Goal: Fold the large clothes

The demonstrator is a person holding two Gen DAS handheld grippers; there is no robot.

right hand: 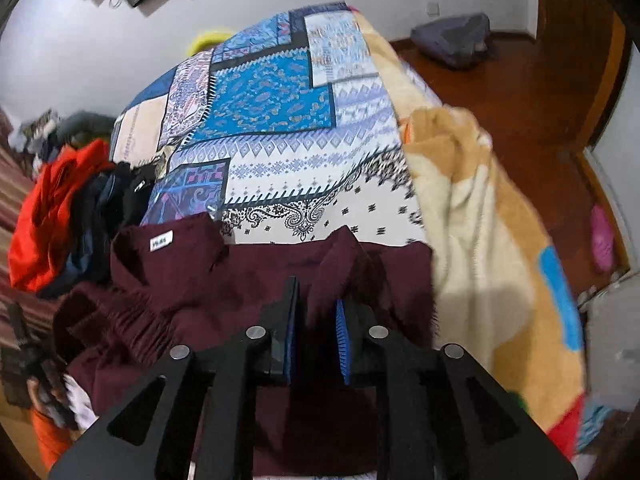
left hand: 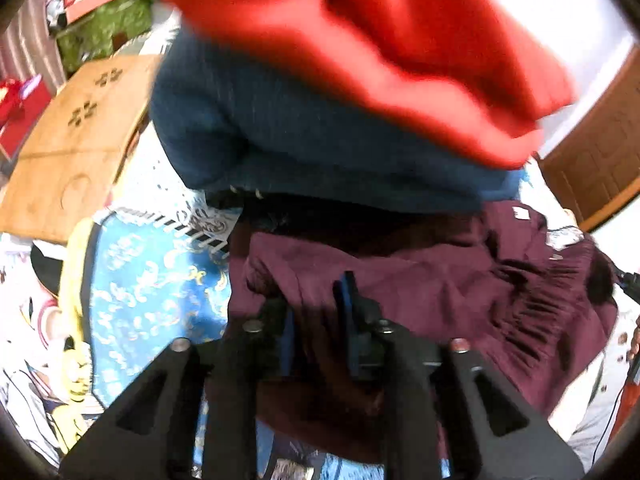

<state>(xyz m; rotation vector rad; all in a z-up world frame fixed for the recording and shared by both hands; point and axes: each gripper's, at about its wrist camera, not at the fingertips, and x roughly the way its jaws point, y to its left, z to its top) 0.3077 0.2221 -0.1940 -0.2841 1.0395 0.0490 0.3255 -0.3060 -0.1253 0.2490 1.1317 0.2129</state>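
Note:
A large maroon garment point(right hand: 224, 292) with a white neck label and an elastic gathered band lies crumpled on the patterned bedsheet point(right hand: 280, 120). It also shows in the left wrist view point(left hand: 440, 280). My right gripper point(right hand: 318, 332) is shut on a raised fold of the maroon cloth, which fills the gap between the blue pads. My left gripper point(left hand: 320, 320) is shut on another fold of the same garment near its gathered band. The cloth hangs and bunches between both grippers.
A pile of clothes, red point(left hand: 360, 40) over blue point(left hand: 280, 140), sits just beyond the maroon garment, also at the left in the right wrist view point(right hand: 52, 208). A beige fleece blanket point(right hand: 480, 220) lies along the bed's right side. A wooden table point(left hand: 72, 140) stands left.

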